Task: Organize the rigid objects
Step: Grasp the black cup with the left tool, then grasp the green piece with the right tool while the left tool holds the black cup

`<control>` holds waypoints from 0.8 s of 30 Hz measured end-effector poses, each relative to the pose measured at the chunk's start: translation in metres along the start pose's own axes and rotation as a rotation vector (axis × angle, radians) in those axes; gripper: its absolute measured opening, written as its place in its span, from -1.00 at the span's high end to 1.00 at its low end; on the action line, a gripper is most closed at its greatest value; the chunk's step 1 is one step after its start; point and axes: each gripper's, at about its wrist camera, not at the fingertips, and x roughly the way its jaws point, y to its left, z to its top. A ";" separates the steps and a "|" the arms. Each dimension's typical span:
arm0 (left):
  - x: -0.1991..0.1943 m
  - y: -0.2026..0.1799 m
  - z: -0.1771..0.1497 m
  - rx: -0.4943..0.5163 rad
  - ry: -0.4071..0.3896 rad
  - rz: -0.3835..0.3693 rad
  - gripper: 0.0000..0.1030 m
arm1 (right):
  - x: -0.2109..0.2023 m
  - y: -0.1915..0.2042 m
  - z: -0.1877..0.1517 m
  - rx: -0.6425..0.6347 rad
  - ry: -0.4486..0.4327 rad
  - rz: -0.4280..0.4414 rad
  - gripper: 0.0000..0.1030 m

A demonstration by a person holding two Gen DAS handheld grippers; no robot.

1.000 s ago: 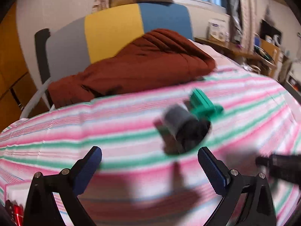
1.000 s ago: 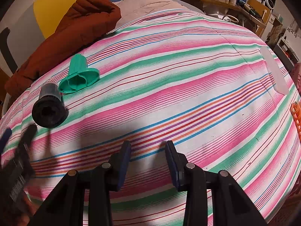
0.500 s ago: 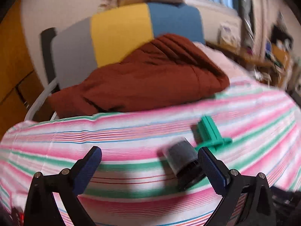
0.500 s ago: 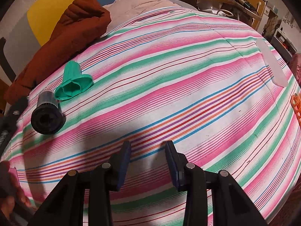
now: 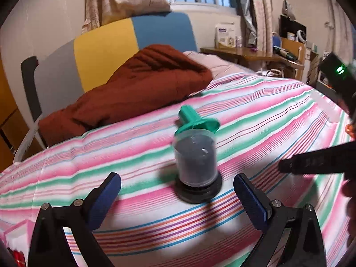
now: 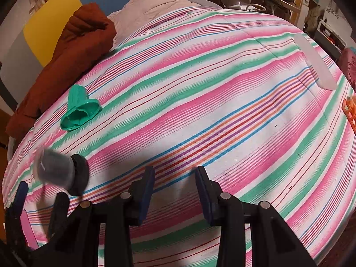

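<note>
Left wrist view: the left gripper point(image 5: 177, 197) is spread wide, its blue pads point(image 5: 105, 198) flanking but not touching a small jar point(image 5: 195, 163) with a clear body, dark contents and a black lid, which appears to rest lid-down on the striped bedspread point(image 5: 255, 115). Nothing is held. Just behind the jar, and perhaps touching it, lies a green plastic funnel-shaped piece point(image 5: 194, 122) on its side; beyond that a rust-brown quilt point(image 5: 138, 86) is heaped against a grey, yellow and blue headboard point(image 5: 104, 49). Part of the right gripper's black body enters from the right edge. Right wrist view: the right gripper point(image 6: 174, 185) points steeply down at bare bedspread, jaws only a little apart and pinching nothing; the jar point(image 6: 61, 172), blurred, sits at lower left between the left gripper's fingers, and the green piece point(image 6: 79, 111) lies apart from it further up the bed. An orange plastic object point(image 6: 350, 111) is cut off at the right edge, and its nature cannot be told. Judged from these positions, the organizing is at an early stage: both loose items are on the bed and no bin or destination is visible. The left hand is posed, tilted moderately downward, for a grasp of the jar; the right hand hovers unoccupied.
</note>
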 end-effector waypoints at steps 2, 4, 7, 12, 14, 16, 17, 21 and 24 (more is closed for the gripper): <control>0.000 -0.005 0.004 0.022 -0.004 0.003 -0.98 | 0.000 0.000 -0.001 0.005 0.000 0.003 0.27; 0.005 -0.006 0.008 0.026 -0.004 0.008 -0.98 | 0.000 -0.001 0.001 0.001 0.000 0.000 0.27; 0.013 -0.001 0.016 -0.034 -0.005 -0.054 -0.55 | 0.001 0.001 0.003 -0.005 -0.001 -0.002 0.27; 0.021 -0.001 0.002 -0.005 0.042 -0.079 0.15 | 0.000 -0.001 0.002 -0.011 -0.004 -0.007 0.26; 0.017 0.005 -0.002 -0.020 0.041 -0.076 0.15 | 0.001 -0.001 0.003 -0.013 -0.004 -0.008 0.26; 0.012 0.016 -0.007 -0.044 0.041 -0.052 0.15 | 0.002 0.000 0.004 -0.017 -0.005 -0.012 0.26; 0.010 0.022 -0.010 -0.055 0.039 -0.040 0.15 | 0.001 0.000 0.003 -0.020 -0.005 -0.014 0.26; -0.004 0.043 -0.025 -0.086 0.027 0.009 0.15 | 0.002 0.003 0.002 -0.035 -0.011 -0.023 0.26; -0.013 0.051 -0.035 -0.096 0.010 0.020 0.15 | 0.002 0.004 0.002 -0.033 -0.019 0.013 0.26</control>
